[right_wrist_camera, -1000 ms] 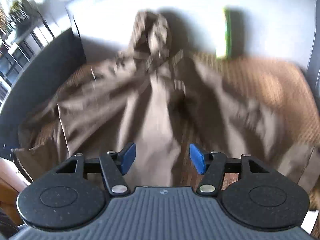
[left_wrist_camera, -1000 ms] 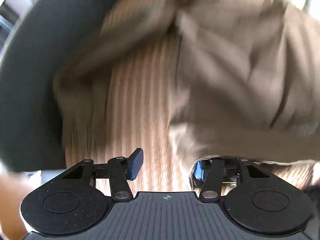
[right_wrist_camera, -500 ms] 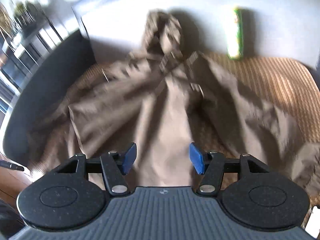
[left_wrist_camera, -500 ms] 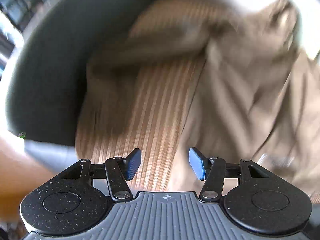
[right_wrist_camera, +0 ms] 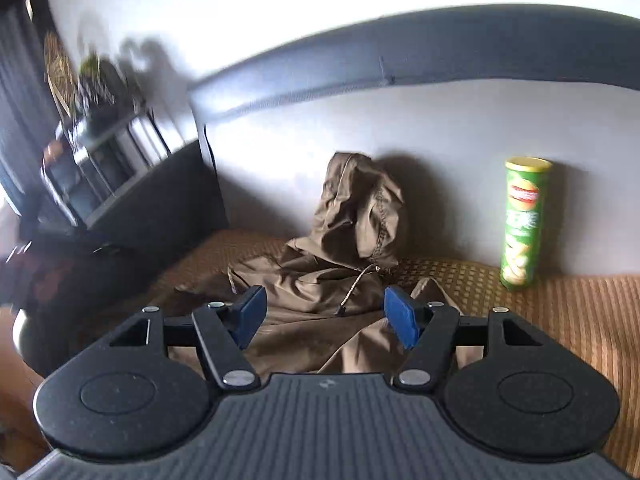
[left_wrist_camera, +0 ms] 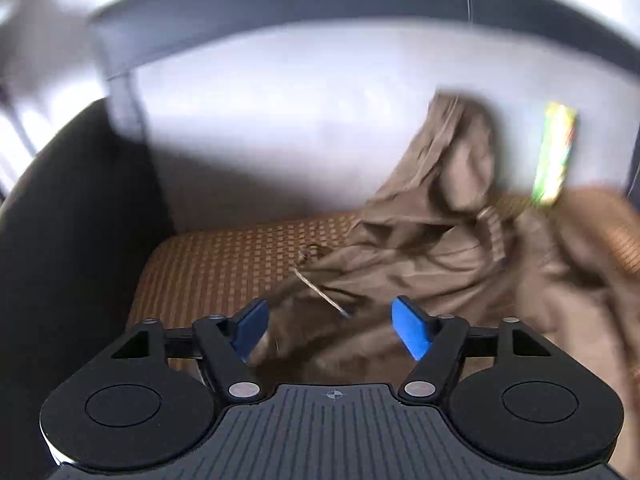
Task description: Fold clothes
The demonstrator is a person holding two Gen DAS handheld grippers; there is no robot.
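A brown hooded jacket [right_wrist_camera: 320, 280] lies spread on a woven mat on the sofa, its hood [right_wrist_camera: 356, 208] propped against the backrest; it also shows in the left wrist view [left_wrist_camera: 440, 240]. A drawstring [left_wrist_camera: 320, 290] lies across the fabric. My left gripper [left_wrist_camera: 331, 328] is open and empty, low over the jacket's left part. My right gripper [right_wrist_camera: 323, 314] is open and empty, just in front of the jacket's chest, below the hood.
A green chips can [right_wrist_camera: 522, 224] stands upright against the backrest, right of the hood; it shows blurred in the left wrist view [left_wrist_camera: 554, 156]. The dark sofa armrest [left_wrist_camera: 72, 220] rises at left. The woven mat [left_wrist_camera: 224, 264] covers the seat. A shelf [right_wrist_camera: 100, 152] stands beyond the armrest.
Both grippers have tilted up from looking down on the jacket to looking level toward the backrest. The left one let go of the fabric edge it held a second ago.
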